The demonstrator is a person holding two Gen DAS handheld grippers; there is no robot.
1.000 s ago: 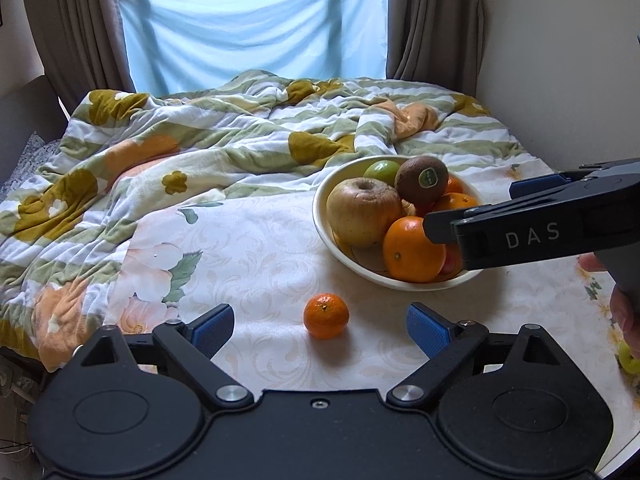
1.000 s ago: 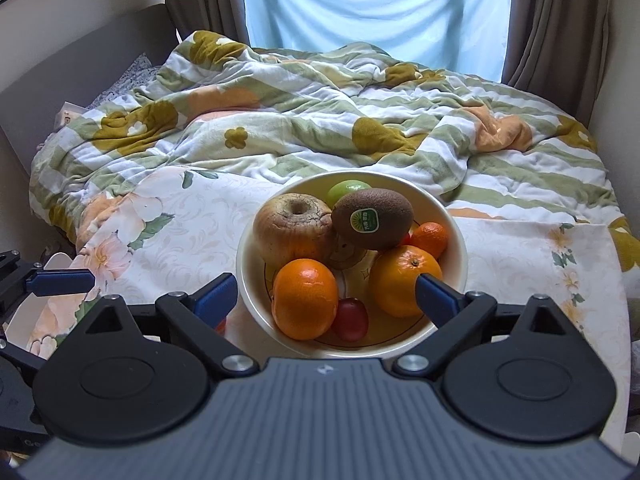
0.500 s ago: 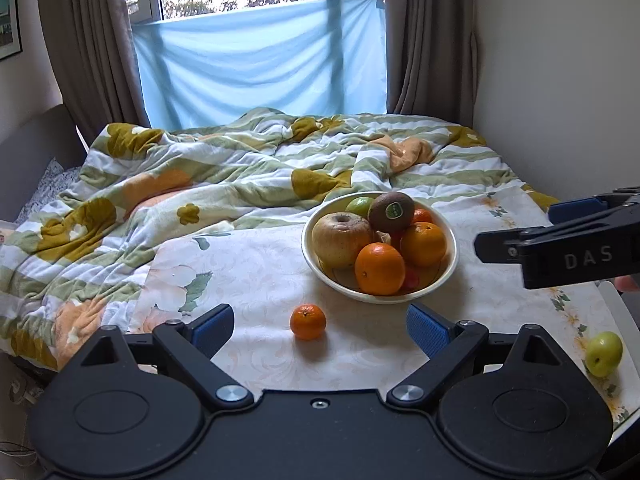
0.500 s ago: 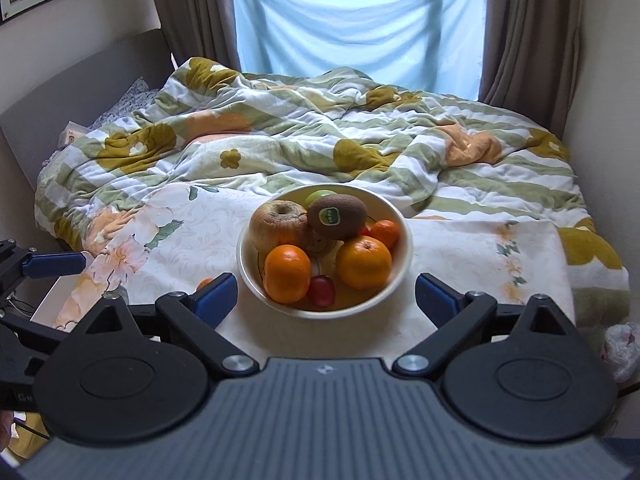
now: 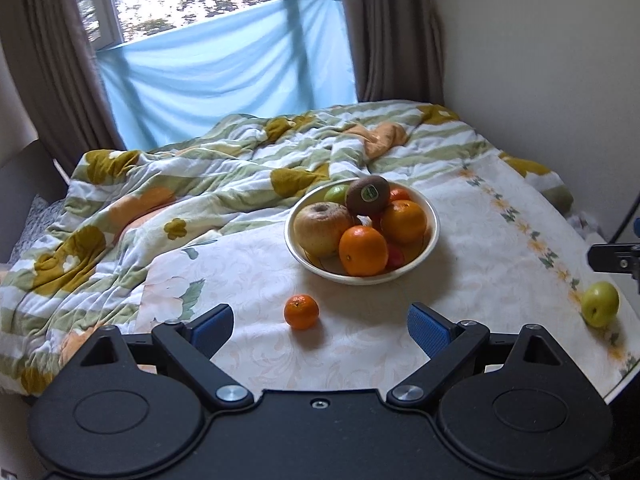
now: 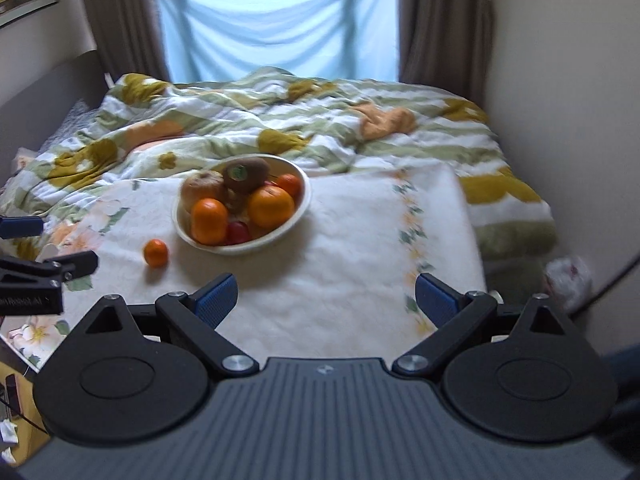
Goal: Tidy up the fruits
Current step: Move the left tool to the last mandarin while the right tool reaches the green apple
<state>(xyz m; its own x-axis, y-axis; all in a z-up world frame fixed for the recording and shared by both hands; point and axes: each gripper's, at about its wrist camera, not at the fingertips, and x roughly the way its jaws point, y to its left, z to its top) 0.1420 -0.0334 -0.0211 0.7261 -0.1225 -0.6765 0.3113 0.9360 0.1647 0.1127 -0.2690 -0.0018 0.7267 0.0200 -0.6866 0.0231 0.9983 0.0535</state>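
Cream bowl (image 5: pixel 430 236) sits on a pale flowered cloth (image 5: pixel 480 240) spread over a board at the near end of the bed, full of fruit: brownish apple (image 5: pixel 322 230), kiwi (image 5: pixel 367 196) with a sticker on top, two oranges (image 5: pixel 363 251), a small mandarin at the back (image 5: pixel 399 194), something green behind (image 5: pixel 336 193), something red low down (image 5: pixel 396 258)

Loose mandarin (image 5: pixel 301 311) lies on the cloth, apart from the bowl, on its near left side; also seen in right wrist view (image 6: pixel 155 253)

Green apple (image 5: pixel 600 304) lies alone near the right edge of the cloth, well apart from the bowl

Left gripper (image 5: pixel 320 326) hovers above the cloth, blue pads (image 5: pixel 426 328) spread wide, nothing between them; loose mandarin is just ahead of the gap, not touched

Right gripper (image 6: pixel 326 296) also above the cloth, pads (image 6: pixel 216 298) spread wide, holding nothing; bowl is ahead and to the left of it. Its tip shows at the right edge of the left view near the green apple, contact not clear

Rumpled striped quilt (image 5: pixel 200 184) with yellow-brown flowers covers the rest of the bed, blue sheet (image 5: pixel 224 80) over the window behind, brown curtains (image 5: pixel 392 28) both sides
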